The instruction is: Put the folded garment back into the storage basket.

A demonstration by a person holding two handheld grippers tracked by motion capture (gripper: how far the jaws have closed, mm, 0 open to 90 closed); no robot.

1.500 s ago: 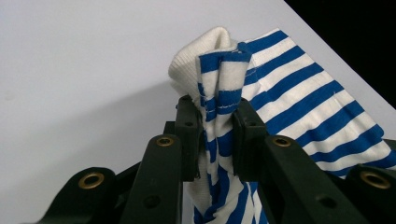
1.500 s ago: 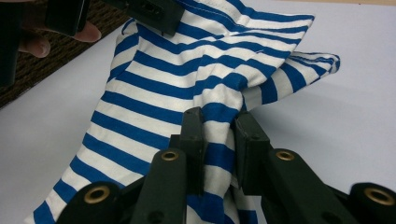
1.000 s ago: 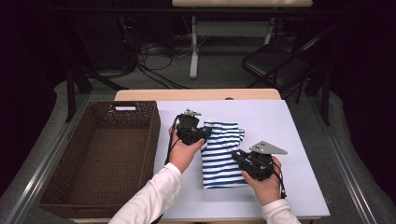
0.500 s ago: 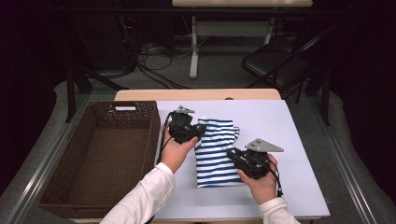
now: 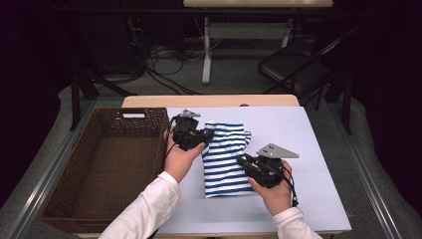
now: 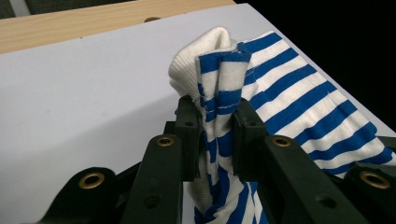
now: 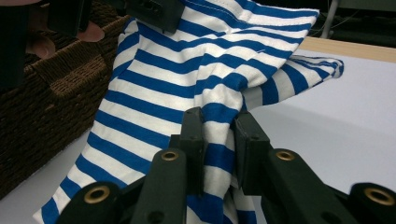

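High view: basket (image 5: 107, 164) beside striped shirt (image 5: 226, 157). Gripper views: left gripper (image 6: 217, 135) and right gripper (image 7: 218, 140) jaws pinching bunched blue-white fabric.

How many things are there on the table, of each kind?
Striped shirt: 1
Brown basket: 1
Grippers, left gripper and right gripper, both pinching the shirt: 2
Total: 4

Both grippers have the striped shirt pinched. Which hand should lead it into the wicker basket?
Left, probably. The left gripper grips the striped shirt right beside the wicker basket; the right gripper holds its far edge.
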